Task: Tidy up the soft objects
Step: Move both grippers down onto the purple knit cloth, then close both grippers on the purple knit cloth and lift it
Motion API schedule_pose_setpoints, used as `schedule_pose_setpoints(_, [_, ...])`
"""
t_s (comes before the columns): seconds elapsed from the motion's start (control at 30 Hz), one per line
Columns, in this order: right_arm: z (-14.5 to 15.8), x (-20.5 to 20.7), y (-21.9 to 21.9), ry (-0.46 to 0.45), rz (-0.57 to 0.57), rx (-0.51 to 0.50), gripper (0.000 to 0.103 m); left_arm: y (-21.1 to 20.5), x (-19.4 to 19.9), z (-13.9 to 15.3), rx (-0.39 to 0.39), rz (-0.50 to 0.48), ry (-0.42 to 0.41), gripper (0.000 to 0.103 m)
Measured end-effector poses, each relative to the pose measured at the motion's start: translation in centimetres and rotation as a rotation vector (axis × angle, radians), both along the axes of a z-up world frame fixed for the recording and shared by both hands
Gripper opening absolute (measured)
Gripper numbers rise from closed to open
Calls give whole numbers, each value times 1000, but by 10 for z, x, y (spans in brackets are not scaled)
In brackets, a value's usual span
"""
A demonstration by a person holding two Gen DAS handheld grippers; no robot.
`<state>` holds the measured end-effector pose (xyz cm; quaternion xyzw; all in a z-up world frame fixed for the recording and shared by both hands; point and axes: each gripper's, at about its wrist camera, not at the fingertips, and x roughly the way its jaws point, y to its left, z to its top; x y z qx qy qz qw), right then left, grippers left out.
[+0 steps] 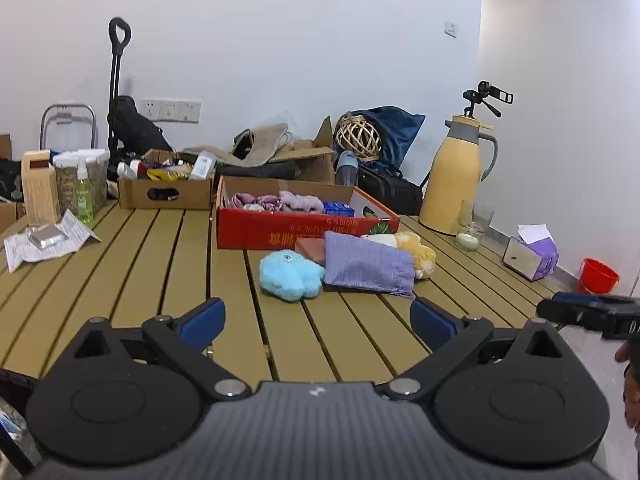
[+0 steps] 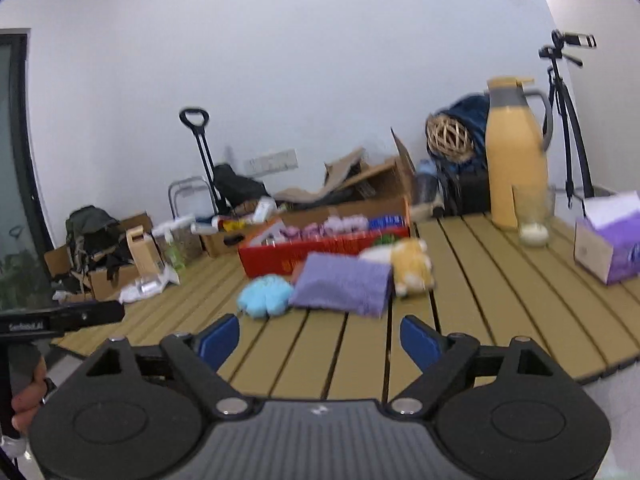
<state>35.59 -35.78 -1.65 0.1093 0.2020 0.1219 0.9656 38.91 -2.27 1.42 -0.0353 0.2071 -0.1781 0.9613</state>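
Ahead of the left gripper (image 1: 318,320) a plush toy (image 1: 290,275), a cloth pouch (image 1: 366,266) and a stuffed animal (image 1: 418,252) lie on the slatted table (image 1: 140,264), the pouch between the two and touching both. Just behind them stands an open box (image 1: 304,222) with clothes (image 1: 280,201) in it. Farther right stand a jug (image 1: 456,176), a glass (image 1: 472,226) before it, and a tissue box (image 1: 530,254). Far left lies a leaflet (image 1: 48,242). The right gripper (image 2: 320,338) faces the same pile.

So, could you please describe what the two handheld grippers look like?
Both match: the left gripper and right gripper have black linkage arms, round black housings, silver pivot screws, blue fingertip pads and a ribbed dark-grey body with a small white logo.
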Motion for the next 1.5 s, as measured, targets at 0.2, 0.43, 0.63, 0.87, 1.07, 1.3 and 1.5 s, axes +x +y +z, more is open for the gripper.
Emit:
schedule_pose_setpoints(0.2, [-20, 23, 2, 31, -1, 6, 87, -13, 28, -21, -16, -7, 33, 100])
schedule_pose_setpoints(0.43, [-42, 85, 0, 97, -4, 35, 86, -58, 109, -29, -33, -90, 58, 94])
schedule_pose_setpoints(0.63, [-55, 176, -12, 169, -45, 129, 79, -96, 196, -49, -20, -114, 102, 82])
schedule_pose_setpoints(0.87, [-87, 247, -23, 225, -139, 255, 69, -88, 228, -88, -143, -148, 200, 54])
schedule_pose_setpoints(1.07, [-102, 255, -24, 228, -157, 355, 64, -85, 241, -95, -209, -170, 266, 16])
schedule_pose_setpoints(1.3, [-113, 254, -26, 266, -115, 414, 15, -88, 235, -95, -190, -184, 267, 9])
schedule_pose_setpoints(1.5, [-89, 232, -1, 158, -95, 194, 5, -81, 210, -83, -208, -181, 234, 8])
